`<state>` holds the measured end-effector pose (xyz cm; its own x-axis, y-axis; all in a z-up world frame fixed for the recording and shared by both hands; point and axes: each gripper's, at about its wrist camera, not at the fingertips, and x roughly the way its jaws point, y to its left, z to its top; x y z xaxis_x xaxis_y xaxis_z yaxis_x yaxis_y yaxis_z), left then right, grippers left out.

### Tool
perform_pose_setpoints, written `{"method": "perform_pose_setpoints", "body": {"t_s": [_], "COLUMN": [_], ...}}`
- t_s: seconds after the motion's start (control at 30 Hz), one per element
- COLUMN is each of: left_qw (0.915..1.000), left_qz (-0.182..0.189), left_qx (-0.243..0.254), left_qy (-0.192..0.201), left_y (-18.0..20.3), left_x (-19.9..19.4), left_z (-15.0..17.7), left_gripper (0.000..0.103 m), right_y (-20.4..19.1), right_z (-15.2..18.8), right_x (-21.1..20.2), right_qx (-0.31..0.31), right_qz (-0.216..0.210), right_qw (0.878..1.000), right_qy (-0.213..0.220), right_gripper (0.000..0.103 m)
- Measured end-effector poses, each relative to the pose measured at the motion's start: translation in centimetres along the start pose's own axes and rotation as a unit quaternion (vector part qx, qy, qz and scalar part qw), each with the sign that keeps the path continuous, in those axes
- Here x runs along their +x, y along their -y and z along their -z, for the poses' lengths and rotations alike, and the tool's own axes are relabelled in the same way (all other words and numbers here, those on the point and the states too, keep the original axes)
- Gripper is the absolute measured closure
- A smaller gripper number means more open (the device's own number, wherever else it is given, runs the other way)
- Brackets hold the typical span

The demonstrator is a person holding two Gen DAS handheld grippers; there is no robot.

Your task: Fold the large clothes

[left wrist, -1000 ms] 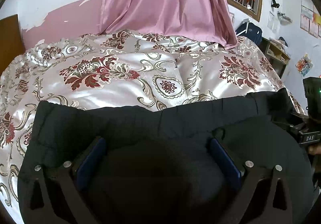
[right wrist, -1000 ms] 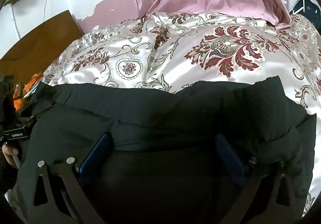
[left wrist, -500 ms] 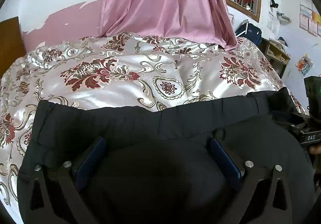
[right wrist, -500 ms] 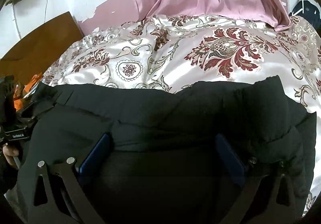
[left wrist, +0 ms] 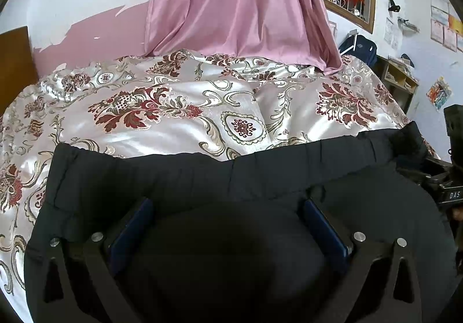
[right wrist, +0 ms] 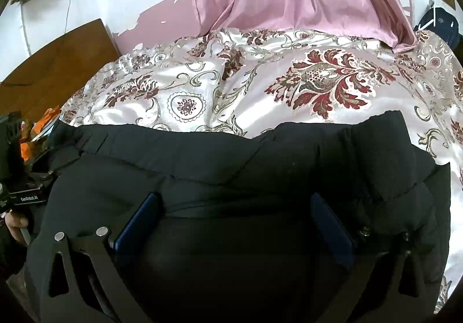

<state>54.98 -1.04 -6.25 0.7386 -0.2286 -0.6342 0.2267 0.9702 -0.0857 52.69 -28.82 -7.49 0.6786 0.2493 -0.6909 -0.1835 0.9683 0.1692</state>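
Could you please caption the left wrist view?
Open left gripper over black garment on floral bedspread, pink curtain behind.

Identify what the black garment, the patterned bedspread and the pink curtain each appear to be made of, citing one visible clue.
Black garment: matte, padded-looking synthetic, probably nylon shell; stitched channels, no shine.
Patterned bedspread: glossy satin-like fabric, possibly polyester or silk; bright highlights, woven-looking floral motifs.
Pink curtain: smooth, sheeny satin-type cloth; soft vertical folds catch light.

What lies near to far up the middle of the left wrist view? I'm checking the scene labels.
Left gripper → black garment → floral bedspread → pink curtain.
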Motion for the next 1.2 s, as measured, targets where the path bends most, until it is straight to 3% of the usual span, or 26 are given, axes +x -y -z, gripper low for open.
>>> {"method": "perform_pose_setpoints", "body": {"t_s": [0.13,0.3,0.37,0.53,0.8,0.97,1.1,1.2], "left_qw": [0.9996,0.9968,0.9952,0.9893,0.9811,0.9743,0.9782,0.9822], "left_qz": [-0.024,-0.059,-0.069,-0.067,-0.066,-0.012,-0.007,-0.008], "left_qx": [0.011,-0.003,-0.028,-0.118,-0.181,-0.217,-0.196,-0.172], "left_qy": [-0.007,0.053,0.063,0.053,-0.018,-0.06,-0.07,-0.074], "left_y": [0.6,0.6,-0.3,-4.4,-9.2,-10.9,-10.7,-10.0], "left_x": [-0.8,-5.2,-6.6,-8.8,-8.9,-7.7,-7.0,-6.7], "left_z": [-0.1,0.2,0.3,0.8,3.5,5.5,5.5,5.6], "left_gripper": [0.0,0.0,0.0,0.0,0.0,0.0,0.0,0.0], "right_y": [-0.1,1.2,2.1,3.9,7.6,9.3,9.6,10.3], "right_z": [0.3,1.2,1.8,3.2,5.9,7.6,7.6,7.9], "right_x": [-1.5,-6.0,-7.9,-11.6,-13.3,-13.5,-13.1,-11.9], "right_qx": [-0.003,0.021,0.037,0.067,0.058,0.061,0.058,0.071], "right_qz": [0.012,0.026,0.038,0.067,0.115,0.124,0.119,0.093], "right_qw": [1.0,0.994,0.989,0.981,0.986,0.987,0.988,0.992], "right_qy": [0.023,0.103,0.136,0.17,0.109,0.085,0.076,0.053], "right_gripper": [0.001,0.001,0.001,0.001,0.001,0.001,0.001,0.001]}}
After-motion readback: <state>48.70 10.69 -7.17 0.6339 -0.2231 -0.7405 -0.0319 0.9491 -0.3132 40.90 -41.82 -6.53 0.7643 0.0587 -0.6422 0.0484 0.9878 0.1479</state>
